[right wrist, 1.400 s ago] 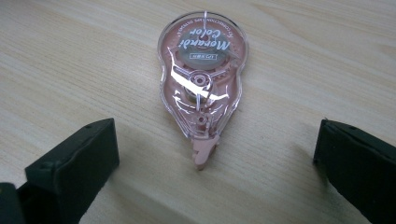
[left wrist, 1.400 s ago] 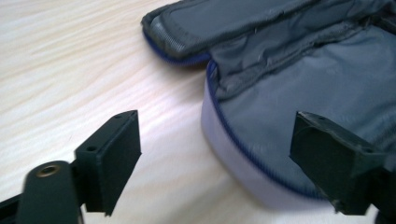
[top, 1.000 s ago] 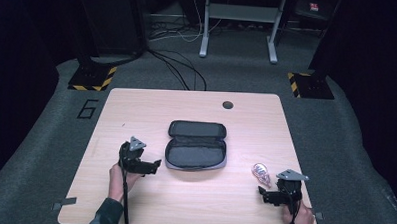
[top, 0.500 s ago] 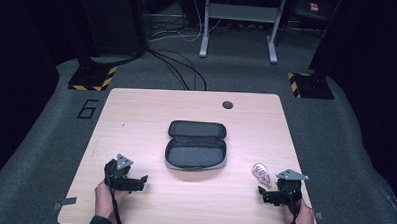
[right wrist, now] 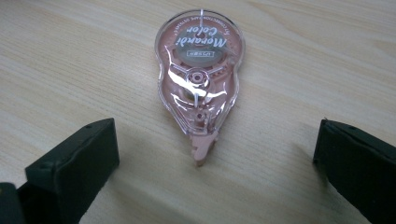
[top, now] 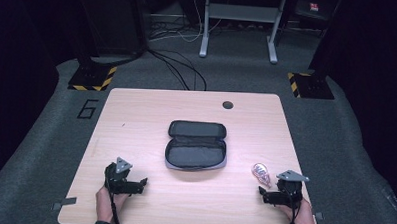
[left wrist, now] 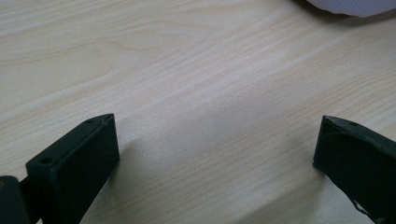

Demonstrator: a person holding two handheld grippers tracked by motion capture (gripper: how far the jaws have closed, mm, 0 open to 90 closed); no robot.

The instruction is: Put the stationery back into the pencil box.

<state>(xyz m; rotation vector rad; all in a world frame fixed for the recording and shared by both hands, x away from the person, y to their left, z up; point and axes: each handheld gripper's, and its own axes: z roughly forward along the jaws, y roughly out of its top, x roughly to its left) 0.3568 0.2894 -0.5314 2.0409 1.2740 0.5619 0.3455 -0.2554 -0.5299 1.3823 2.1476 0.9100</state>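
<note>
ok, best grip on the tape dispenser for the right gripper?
Probably across the narrow waist just above the nib, coming straight in from the nib end. The dispenser lies flat on the table, nib toward the right gripper, whose open jaws already straddle that end; the round head looks wider and more slippery.

Light wood-grain desk (top: 136,120) with a dark round hole (top: 228,104) near its far edge, bearing an open dark zip case (top: 196,145) at centre and a pink correction-tape dispenser (top: 260,170) lying flat near the right front corner.
</note>
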